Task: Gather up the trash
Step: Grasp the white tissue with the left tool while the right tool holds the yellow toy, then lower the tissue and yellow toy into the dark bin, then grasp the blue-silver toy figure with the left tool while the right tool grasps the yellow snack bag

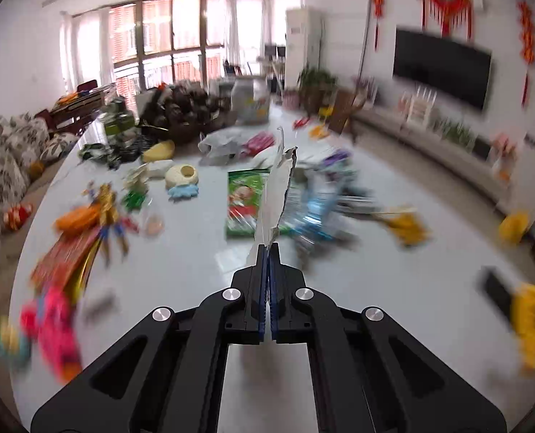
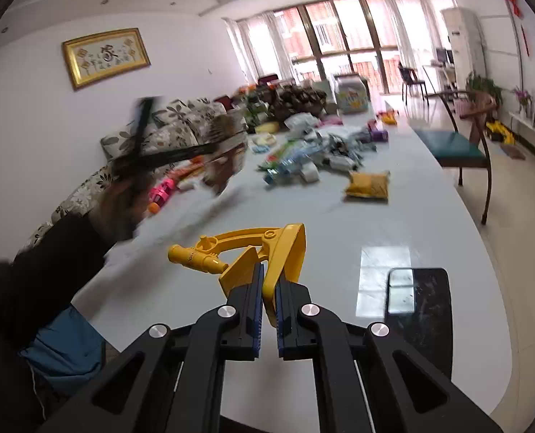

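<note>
The left gripper (image 1: 268, 249) is clamping a thin silvery torn wrapper (image 1: 280, 184), which is standing up from the pinched fingertips toward the middle of the frame, above the white table (image 1: 195, 263). Beyond it, a green snack bag (image 1: 244, 198) is lying flat at centre, with blurred bottles and wrappers to its right and toys along the left edge. In the right wrist view, the right gripper (image 2: 269, 281) is gripping a yellow plastic toy piece (image 2: 263, 252) at lower centre. A yellow packet (image 2: 368, 184) is lying right of centre, and a black phone (image 2: 420, 299) is resting at lower right. A blurred dark sleeve (image 2: 61, 263) is filling the left side.
</note>
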`<state>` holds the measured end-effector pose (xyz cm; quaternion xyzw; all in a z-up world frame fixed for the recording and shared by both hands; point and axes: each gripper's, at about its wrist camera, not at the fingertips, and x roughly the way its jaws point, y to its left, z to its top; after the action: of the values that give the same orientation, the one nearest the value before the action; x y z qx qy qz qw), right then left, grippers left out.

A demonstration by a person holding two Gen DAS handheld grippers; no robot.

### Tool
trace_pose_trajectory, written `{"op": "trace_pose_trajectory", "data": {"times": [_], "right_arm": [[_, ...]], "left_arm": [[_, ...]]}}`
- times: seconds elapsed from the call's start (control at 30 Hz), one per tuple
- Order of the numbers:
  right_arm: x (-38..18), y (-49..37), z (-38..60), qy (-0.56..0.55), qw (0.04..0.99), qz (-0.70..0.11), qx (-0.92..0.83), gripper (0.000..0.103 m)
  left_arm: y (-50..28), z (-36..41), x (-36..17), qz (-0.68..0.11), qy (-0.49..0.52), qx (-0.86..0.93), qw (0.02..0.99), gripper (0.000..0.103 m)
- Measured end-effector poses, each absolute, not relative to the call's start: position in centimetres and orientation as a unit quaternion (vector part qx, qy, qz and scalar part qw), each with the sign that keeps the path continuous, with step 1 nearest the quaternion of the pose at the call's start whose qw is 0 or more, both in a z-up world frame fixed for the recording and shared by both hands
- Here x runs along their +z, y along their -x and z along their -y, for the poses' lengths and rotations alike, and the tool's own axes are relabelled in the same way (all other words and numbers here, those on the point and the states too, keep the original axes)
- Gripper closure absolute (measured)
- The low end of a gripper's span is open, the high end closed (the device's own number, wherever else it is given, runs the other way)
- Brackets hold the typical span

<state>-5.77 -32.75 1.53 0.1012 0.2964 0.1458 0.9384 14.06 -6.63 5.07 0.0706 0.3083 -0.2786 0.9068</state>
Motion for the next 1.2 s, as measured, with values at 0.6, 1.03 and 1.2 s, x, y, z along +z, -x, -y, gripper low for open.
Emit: {"op": "trace_pose_trajectory", "data": {"times": [0.6, 1.03, 1.2], "right_arm": [[-10.8, 16.6, 18.1, 0.015, 0.821, -0.491, 0.291, 0.097], [-18.0, 15.2, 15.6, 0.058, 0.792, -0.540, 0.279, 0.068], [-3.2, 12.9, 20.1, 0.034, 0.882, -0.401, 0.247, 0.057]], "left_arm": [[18.2, -4.1, -13.3, -0.513, -0.056, -0.242, 0.822, 0.102], [13.6, -4.9, -23.0, -0.611, -0.066, -0.216, 0.759, 0.033], [16.3, -5.2, -10.6, -0.486, -0.046, -0.267, 0.831, 0.029]]}}
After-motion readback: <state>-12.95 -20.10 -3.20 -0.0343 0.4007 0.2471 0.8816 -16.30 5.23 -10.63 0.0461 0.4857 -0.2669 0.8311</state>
